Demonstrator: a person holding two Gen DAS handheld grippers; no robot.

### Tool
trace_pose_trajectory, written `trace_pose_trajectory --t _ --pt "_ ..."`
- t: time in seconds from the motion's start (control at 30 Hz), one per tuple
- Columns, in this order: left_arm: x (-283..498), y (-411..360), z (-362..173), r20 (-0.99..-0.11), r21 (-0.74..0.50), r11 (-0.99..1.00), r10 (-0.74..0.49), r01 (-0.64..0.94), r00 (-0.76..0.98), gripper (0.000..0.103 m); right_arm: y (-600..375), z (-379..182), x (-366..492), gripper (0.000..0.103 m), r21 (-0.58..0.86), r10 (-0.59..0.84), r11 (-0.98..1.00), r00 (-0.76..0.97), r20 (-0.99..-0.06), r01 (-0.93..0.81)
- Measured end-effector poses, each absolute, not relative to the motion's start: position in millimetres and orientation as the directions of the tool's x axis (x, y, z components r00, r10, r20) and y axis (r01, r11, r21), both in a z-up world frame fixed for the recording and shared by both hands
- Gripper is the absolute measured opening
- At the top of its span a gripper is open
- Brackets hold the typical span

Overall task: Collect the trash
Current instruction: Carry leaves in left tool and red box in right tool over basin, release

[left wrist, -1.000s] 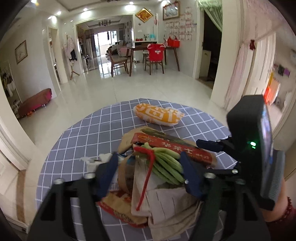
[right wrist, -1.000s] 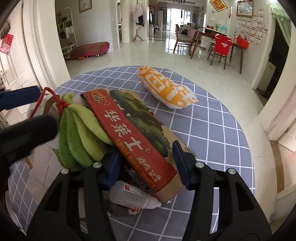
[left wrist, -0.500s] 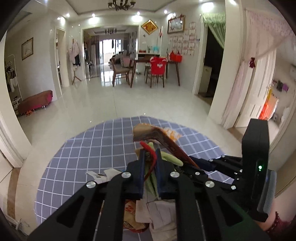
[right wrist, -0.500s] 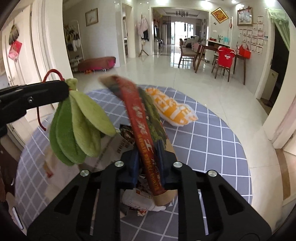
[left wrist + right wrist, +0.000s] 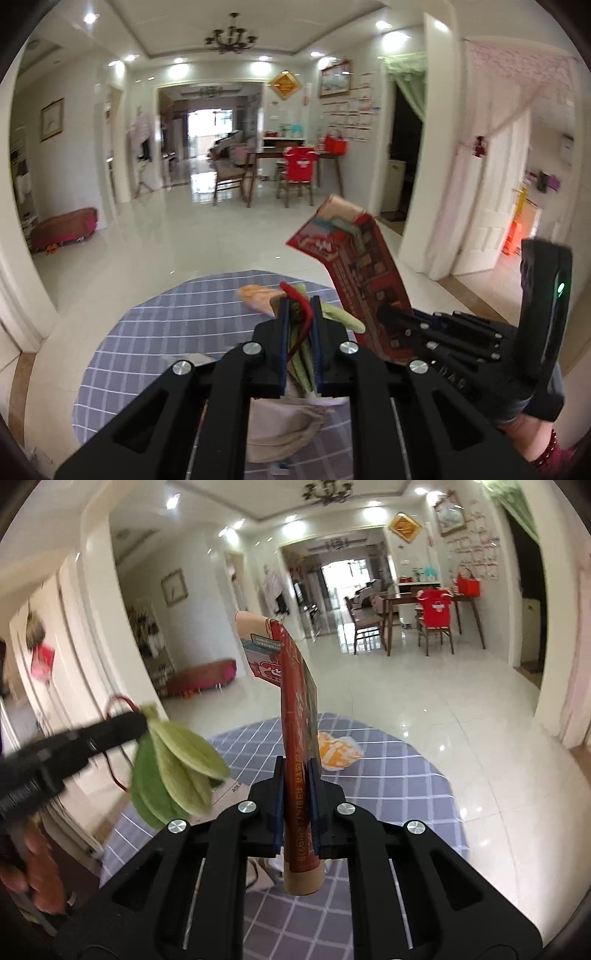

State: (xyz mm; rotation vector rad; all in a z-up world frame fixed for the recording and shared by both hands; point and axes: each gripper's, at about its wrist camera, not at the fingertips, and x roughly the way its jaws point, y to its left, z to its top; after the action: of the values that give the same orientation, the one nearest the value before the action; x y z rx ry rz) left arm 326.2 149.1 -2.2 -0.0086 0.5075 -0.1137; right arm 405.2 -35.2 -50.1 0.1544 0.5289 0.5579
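- Trash is split between both claws and the table: the left claw is clamped on a red cord and a bunch of soft green felt-like leaves, and the right claw is clamped on a flattened red paper bag.
- Left claw: the blue pads stand close together with the cord and the leaf stems pinched between them; the leaves are long, flat ovals with a fuzzy surface, and in the right wrist view they hang down off the claw tip.
- Right claw: its jaws have just been closing, and the stiff printed bag stands upright between them, with a tan folded base below the pads and the top edge bent over.
- In the left wrist view the same bag rises to the right of the left claw, held well above the table.
- Below the left claw lies crumpled beige paper, soft and creased.
- Farther out, an orange and white plastic snack packet lies on the round table, which is covered in a grey-blue cloth with a white grid.
- A hand grips the left claw's handle at the lower left of the right wrist view; a wrist with a dark red bead bracelet shows behind the right claw.
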Motion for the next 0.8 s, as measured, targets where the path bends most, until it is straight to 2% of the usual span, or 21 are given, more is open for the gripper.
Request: trace_pose_trajectory --t 0.23,0.47,0.63,0.7,0.73,0.77,0.8 --pt "327.7 23.0 -29.8 -0.55 -0.024 0.942 -0.291 0.334 0.783 0.01 -156.6 -58.7 351.1 0.011 0.348 0.408 0.897 0.813 -0.416 -0.272" --pt "348.4 -124.7 -113.2 -0.701 -0.033 0.846 -0.4 0.532 0.591 0.01 -284.0 -134.5 304.3 0.011 0.317 0.141 0.947 0.809 -0.57 0.058" --pt "374.5 -200.2 -181.1 -0.797 -0.066 0.806 -0.398 0.589 0.455 0.011 -342.4 -188.4 291.6 0.011 0.33 0.051 0.919 0.765 -0.642 0.216" --pt "384.7 -215.1 -195.8 -0.813 -0.086 0.804 -0.398 0.589 0.424 0.014 -358.6 -204.6 289.3 0.011 0.324 0.018 0.908 0.749 -0.663 0.266" --pt "391.7 -222.9 -205.9 -0.826 -0.123 0.799 -0.411 0.589 0.385 0.02 -364.1 -211.6 288.4 0.011 0.328 0.013 0.903 0.743 -0.669 0.279" --pt "396.0 -229.1 -215.0 -0.842 -0.143 0.801 -0.407 0.581 0.354 0.038 -370.9 -219.5 289.0 0.011 0.339 0.012 0.893 0.736 -0.677 0.297" --pt "402.4 -235.2 -223.2 -0.856 -0.139 0.815 -0.384 0.562 0.345 0.047 -373.4 -226.5 290.2 0.011 0.343 0.011 0.888 0.731 -0.682 0.307"
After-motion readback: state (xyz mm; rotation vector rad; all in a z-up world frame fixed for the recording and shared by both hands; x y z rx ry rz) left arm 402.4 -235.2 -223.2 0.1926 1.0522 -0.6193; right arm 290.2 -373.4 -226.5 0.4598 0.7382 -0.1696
